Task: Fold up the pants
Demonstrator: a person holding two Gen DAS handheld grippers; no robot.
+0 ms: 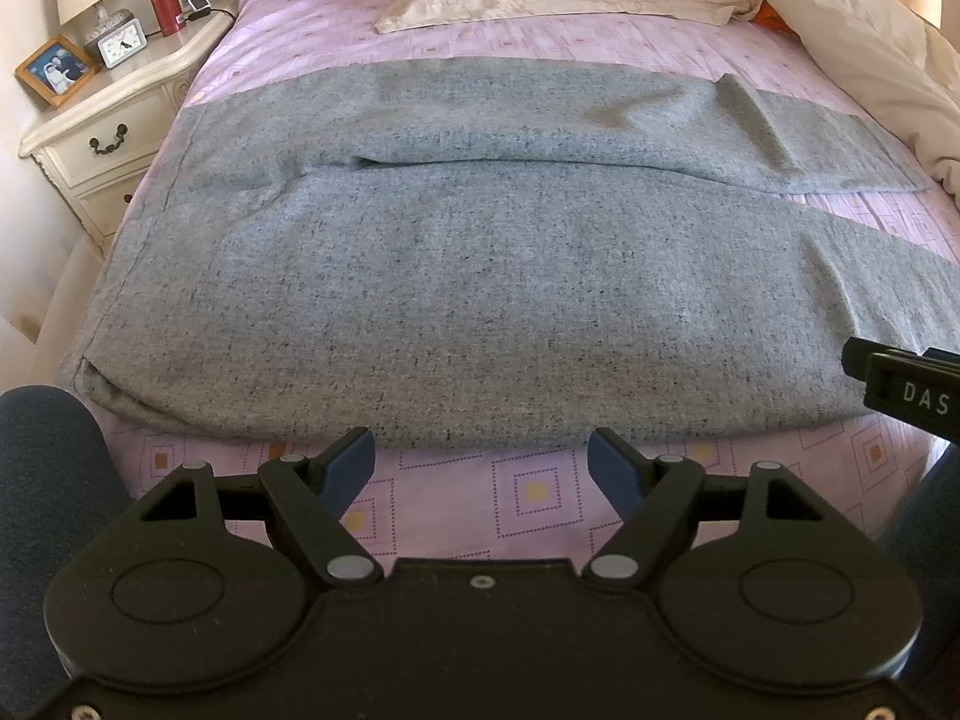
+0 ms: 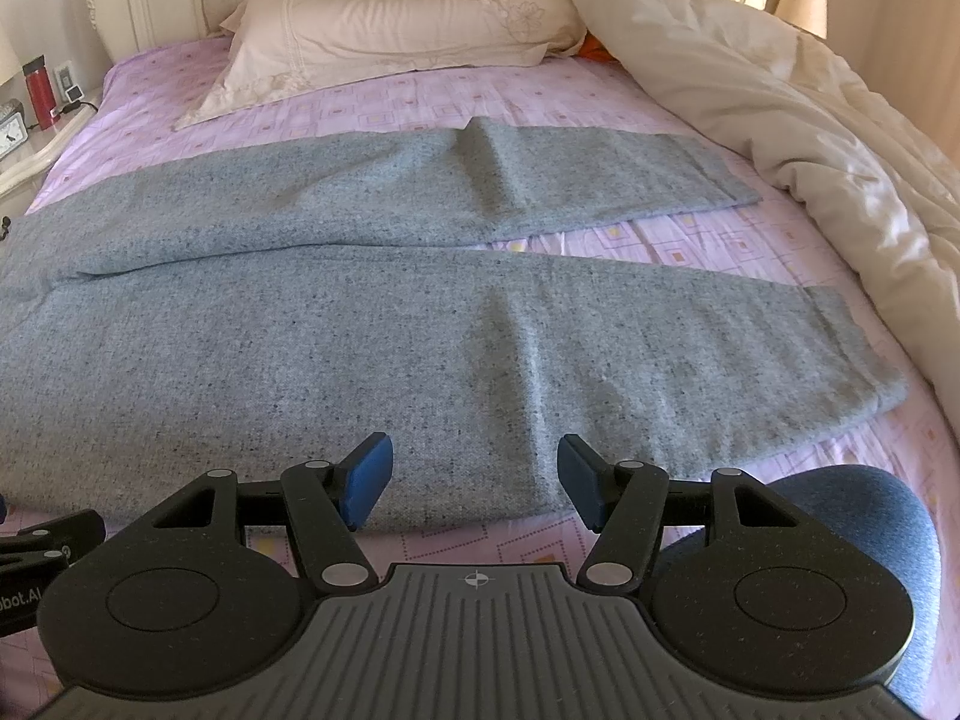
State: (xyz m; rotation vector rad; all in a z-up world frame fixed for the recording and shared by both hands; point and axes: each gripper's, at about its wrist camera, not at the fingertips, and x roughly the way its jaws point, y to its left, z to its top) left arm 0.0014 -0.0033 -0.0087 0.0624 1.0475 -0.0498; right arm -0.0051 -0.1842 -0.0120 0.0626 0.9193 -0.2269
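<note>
While the grey pants (image 2: 336,324) are lying flat, both grippers, left gripper (image 1: 480,468) and right gripper (image 2: 474,480), are hovering spread; each should be pinching the near edge squarely.

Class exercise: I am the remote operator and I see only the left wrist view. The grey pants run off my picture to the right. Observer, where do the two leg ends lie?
Observer: In the right wrist view both hems show. The far leg ends short of the duvet; the near leg ends further right, by the duvet's edge.
Operator: Are the legs stacked?
Observer: No. They lie apart, with a wedge of purple sheet between them.
Operator: What is the right gripper doing?
Observer: The right gripper is open and empty, over the near edge of the pants.
</note>
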